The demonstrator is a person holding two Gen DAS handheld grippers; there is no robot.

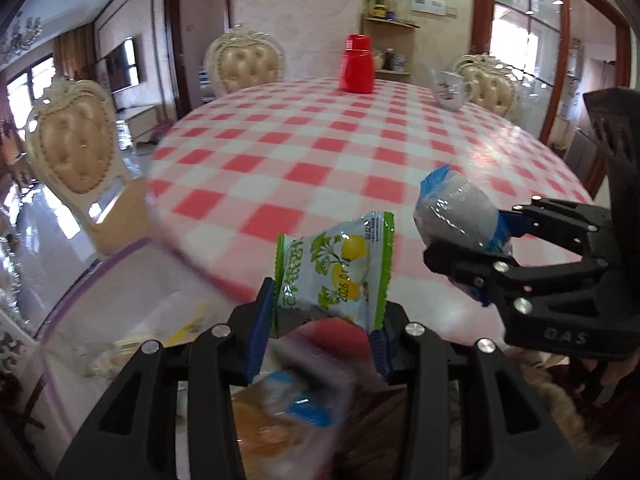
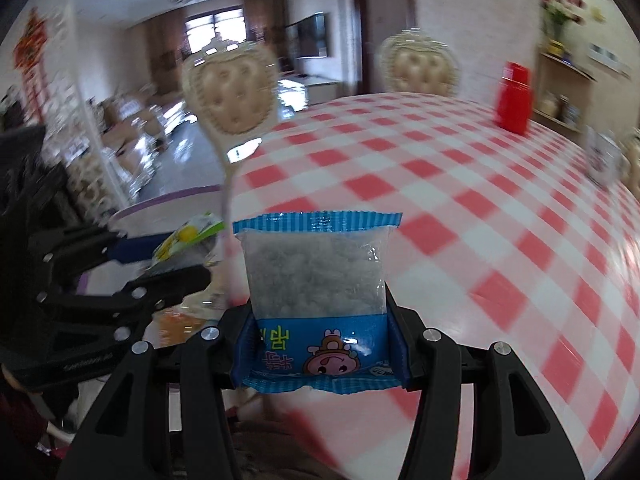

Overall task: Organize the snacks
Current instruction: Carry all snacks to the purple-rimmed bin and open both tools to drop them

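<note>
The left wrist view shows the left hand-held gripper [image 1: 326, 320] clamped on a green and white plastic snack packet with yellow fruit printed on it [image 1: 334, 272], which stands up between the blue pads above the near edge of the round worktop with a red and white checked cloth [image 1: 320, 152]. To the right in this view, the right hand-held gripper [image 1: 468, 256] is clamped on a clear plastic snack packet with blue ends and pale crumbly content [image 1: 452, 212], held in the air over the worktop. The right wrist view shows this packet [image 2: 318, 280] upright between the jaws, with a cartoon figure on its lower blue band. Below the left hand-held gripper there are blurred snack packets, orange and blue [image 1: 280, 408]; I cannot tell what they lie in. Far on the worktop stand a red plastic container with lid [image 1: 357, 64] and a white mug with a picture [image 1: 451, 90]. Cream tufted chairs [image 1: 74, 148] stand around the worktop.
</note>
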